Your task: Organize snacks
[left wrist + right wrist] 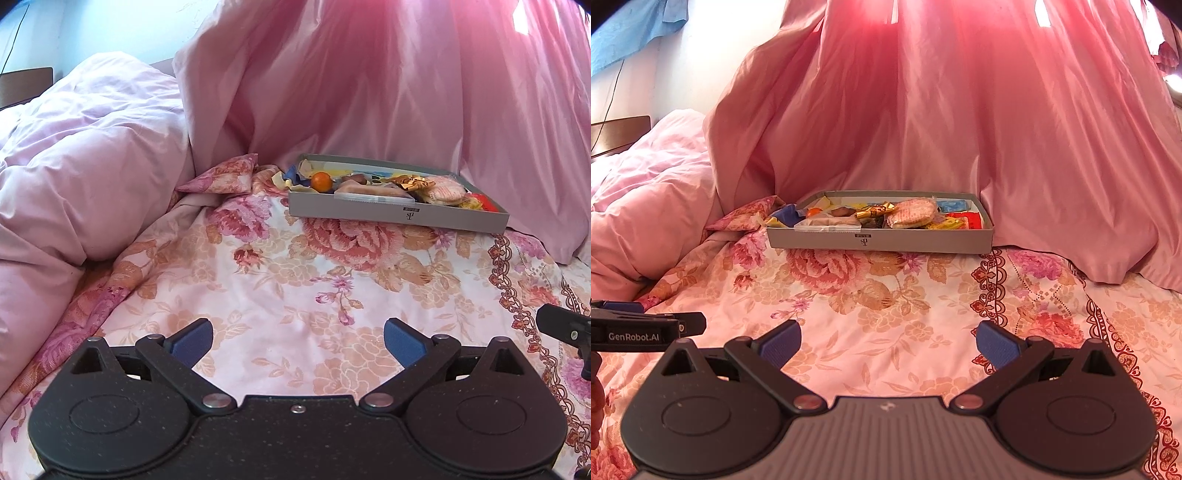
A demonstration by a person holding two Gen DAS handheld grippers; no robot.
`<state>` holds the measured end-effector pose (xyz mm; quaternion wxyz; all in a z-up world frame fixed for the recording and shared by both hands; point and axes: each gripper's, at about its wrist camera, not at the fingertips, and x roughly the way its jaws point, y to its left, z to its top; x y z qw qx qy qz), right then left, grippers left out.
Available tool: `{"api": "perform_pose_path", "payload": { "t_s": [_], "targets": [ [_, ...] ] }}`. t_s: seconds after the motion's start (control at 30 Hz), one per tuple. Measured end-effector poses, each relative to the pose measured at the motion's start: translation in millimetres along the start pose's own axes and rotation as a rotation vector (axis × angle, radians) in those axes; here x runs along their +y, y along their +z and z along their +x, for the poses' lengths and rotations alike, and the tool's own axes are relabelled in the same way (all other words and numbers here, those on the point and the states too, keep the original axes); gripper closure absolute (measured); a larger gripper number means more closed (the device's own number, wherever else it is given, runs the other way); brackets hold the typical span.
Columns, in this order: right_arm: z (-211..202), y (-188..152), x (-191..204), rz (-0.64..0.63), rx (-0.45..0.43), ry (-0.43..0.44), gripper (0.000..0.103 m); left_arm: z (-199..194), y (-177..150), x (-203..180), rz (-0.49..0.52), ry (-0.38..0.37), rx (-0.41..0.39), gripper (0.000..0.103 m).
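Observation:
A shallow grey cardboard box [395, 214] [879, 242] full of mixed wrapped snacks sits far across the floral bedspread, against the pink curtain. Inside lie a small orange fruit [320, 181] [813, 212], a round pink-wrapped cake [445, 190] [913, 212], gold-foil sweets [877, 211] and a red packet [967, 221]. Outside the box's left end lie a blue and some pale yellow wrappers [291, 175] [785, 215]. My left gripper [298, 341] is open and empty, well short of the box. My right gripper [888, 343] is open and empty too.
A crumpled pink duvet [74, 177] [646, 206] rises on the left. The pink curtain [369, 81] [942, 110] hangs behind the box. A floral pillow corner [225, 177] lies left of the box. The left tool's body [639, 328] sits at the right view's left edge.

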<state>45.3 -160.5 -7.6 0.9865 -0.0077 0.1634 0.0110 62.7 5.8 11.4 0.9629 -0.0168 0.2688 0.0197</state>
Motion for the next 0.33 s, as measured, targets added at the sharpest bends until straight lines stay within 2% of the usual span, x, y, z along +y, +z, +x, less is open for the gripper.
{"api": "perform_pose_path", "payload": {
  "t_s": [0.33],
  "targets": [
    [-0.5,-0.4,0.9,0.002,0.000,0.001,0.000,1.0,-1.0,-1.0,0.012,0.003,-0.001,0.004]
  ]
}}
